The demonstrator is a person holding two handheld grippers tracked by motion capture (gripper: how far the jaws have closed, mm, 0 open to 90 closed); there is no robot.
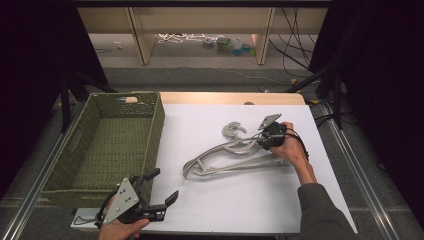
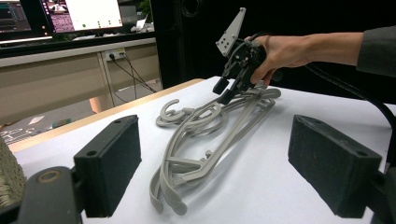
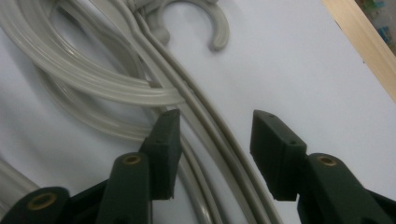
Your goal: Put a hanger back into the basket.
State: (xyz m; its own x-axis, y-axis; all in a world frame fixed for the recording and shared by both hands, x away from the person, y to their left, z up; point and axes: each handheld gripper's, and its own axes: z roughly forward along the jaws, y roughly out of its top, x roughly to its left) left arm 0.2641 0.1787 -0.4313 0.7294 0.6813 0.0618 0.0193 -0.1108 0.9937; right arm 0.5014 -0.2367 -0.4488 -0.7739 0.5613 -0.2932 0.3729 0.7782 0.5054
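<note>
Right gripper spread astride the grey plastic hangers' arms — poised to pinch; left gripper spread, idle beside the basket.

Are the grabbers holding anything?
Nothing yet. The right gripper straddles the grey hangers' arms with open jaws; the left gripper is open and apart.

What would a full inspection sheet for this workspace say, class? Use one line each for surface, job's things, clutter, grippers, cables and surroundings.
Surface: white table top, wooden strip along the far edge.
Job's things: bundle of grey hangers lying flat; green woven basket empty, at the table's left.
Clutter: nothing seen on the table.
Grippers: right gripper open, fingers astride hanger bars; left gripper open, near front edge, holding nothing.
Cables: black cable trails from the right gripper.
Surroundings: wooden bench legs, loose cords and small items on the floor beyond.
</note>
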